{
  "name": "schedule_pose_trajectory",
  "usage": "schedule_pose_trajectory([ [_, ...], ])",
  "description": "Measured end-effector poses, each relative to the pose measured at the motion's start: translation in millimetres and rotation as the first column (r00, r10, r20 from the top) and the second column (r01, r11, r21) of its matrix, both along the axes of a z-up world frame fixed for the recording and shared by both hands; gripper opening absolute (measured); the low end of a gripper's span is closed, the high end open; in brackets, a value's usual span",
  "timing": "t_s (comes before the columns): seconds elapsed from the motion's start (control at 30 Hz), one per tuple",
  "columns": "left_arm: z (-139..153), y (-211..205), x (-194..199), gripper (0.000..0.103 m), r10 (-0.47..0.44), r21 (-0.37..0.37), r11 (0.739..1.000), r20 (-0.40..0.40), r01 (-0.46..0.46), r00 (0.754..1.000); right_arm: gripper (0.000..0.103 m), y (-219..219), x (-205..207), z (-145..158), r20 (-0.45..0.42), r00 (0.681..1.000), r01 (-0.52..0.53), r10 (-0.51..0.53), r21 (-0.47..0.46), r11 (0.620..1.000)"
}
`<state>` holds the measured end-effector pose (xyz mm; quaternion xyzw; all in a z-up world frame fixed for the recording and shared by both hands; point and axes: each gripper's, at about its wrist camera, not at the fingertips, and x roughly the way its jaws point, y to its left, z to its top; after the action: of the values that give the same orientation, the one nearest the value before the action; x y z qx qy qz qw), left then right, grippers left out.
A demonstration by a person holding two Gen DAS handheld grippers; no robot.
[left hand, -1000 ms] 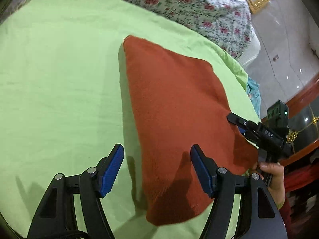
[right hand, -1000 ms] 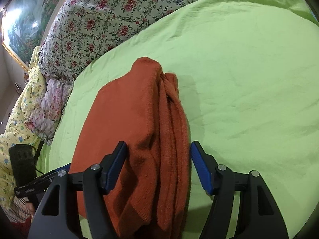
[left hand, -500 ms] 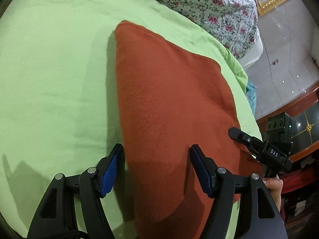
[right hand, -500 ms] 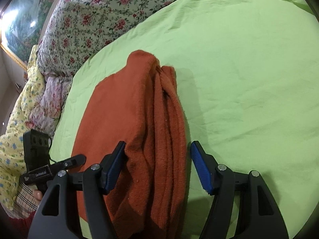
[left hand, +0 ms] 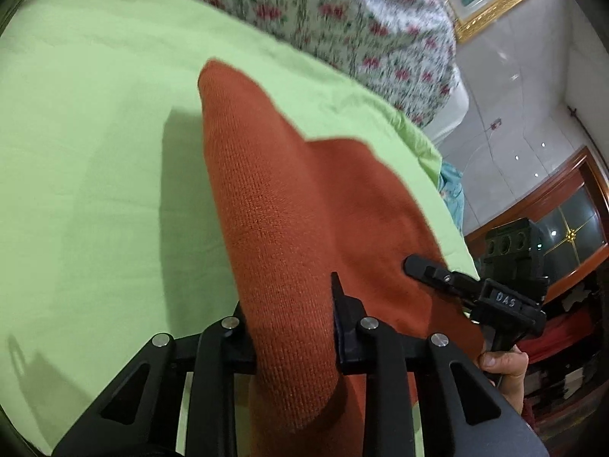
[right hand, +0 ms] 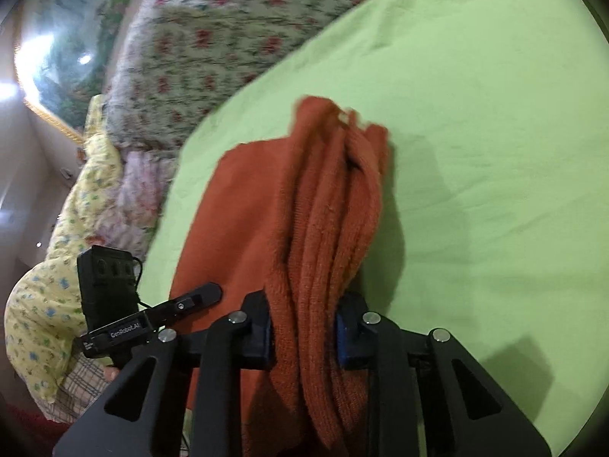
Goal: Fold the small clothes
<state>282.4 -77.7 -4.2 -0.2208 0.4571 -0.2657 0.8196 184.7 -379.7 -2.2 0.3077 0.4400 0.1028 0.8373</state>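
Both jaws, wide apart half a second ago, have closed. Left wrist view: left hand-held gripper [left hand: 293,323] clamps a ridge of the orange garment [left hand: 266,198], which lies on the green bedsheet [left hand: 95,152]. Right wrist view: right hand-held gripper [right hand: 304,327] pinches its bunched edge [right hand: 327,228]; fold apparently in hand; next, lift together and carry over evenly.

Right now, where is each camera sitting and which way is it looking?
Left wrist: on the left gripper, looking along its fingers, shut on the orange sweater; the right gripper shows too.
Right wrist: on the right gripper, also clamping the sweater.
Shared: sweater, green sheet, floral quilt.
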Motion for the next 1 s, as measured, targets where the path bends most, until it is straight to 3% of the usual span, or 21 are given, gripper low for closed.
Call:
schedule_pose_trajectory([
  [0.3, 28.9, 126.3, -80.7, 0.025, 0.124, 0.076, 0.989, 0.095, -0.131, 0.988, 0.025, 125.3, 10.4, -4.9, 0.066, 0.984, -0.171, 0.166, 0.078, 0.982],
  [0.5, 10.9, 187.1, -103.2, 0.025, 0.200, 0.075, 0.976, 0.074, -0.206, 0.977, 0.025, 199.6, 28.7, -21.0, 0.070, 0.965, -0.258, 0.252, 0.103, 0.961],
  [0.7, -27.6, 205.5, -107.2, 0.030, 0.228, 0.048, 0.972, 0.008, -0.228, 0.974, 0.026, 210.2, 25.9, -45.6, 0.000, 0.973, -0.230, 0.230, 0.073, 0.970],
  [0.83, -29.7, 205.3, -112.0, 0.041, 0.243, 0.093, 0.966, 0.009, -0.243, 0.970, 0.038, 198.5, 19.3, -59.9, -0.033, 0.983, -0.177, 0.182, 0.106, 0.978],
  [1.0, -23.3, 209.5, -123.8, 0.059, 0.306, 0.140, 0.942, 0.005, -0.304, 0.952, 0.041, 200.3, 13.1, -47.6, -0.038, 0.986, -0.161, 0.163, 0.044, 0.986],
])
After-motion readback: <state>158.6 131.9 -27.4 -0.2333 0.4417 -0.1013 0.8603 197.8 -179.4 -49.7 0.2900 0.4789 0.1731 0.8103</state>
